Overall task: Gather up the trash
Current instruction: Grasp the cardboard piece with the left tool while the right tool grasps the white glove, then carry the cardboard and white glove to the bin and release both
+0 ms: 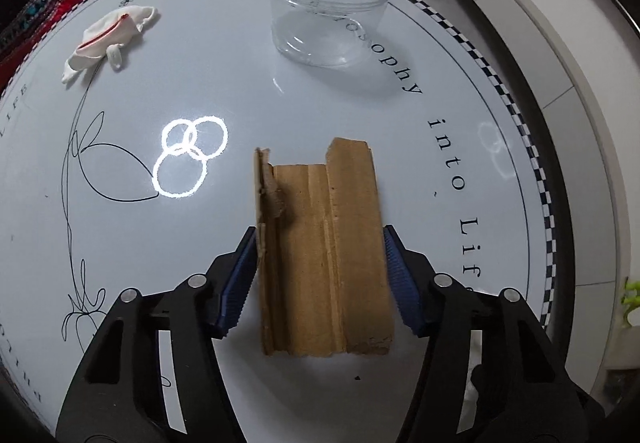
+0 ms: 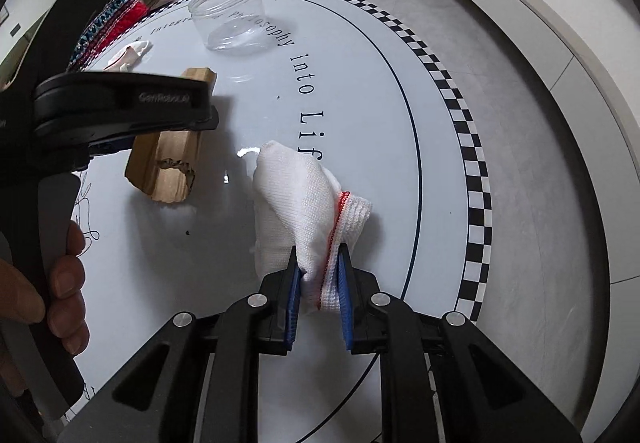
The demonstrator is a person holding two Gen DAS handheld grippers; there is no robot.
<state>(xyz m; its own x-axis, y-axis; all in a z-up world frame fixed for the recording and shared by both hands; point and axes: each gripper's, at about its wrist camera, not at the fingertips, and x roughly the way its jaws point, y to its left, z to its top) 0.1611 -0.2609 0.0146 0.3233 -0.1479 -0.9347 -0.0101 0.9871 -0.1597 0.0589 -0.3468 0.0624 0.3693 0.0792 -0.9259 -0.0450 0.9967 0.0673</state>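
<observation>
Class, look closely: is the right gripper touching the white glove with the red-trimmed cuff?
Touching. The right wrist view shows the right gripper with its jaws closed on the white glove at the cuff, pinching the fabric between both blue pads.

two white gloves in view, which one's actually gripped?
The white glove with the red-trimmed cuff, clamped in the right tongs. The other glove lies loose on the table, far from both tongs.
</observation>
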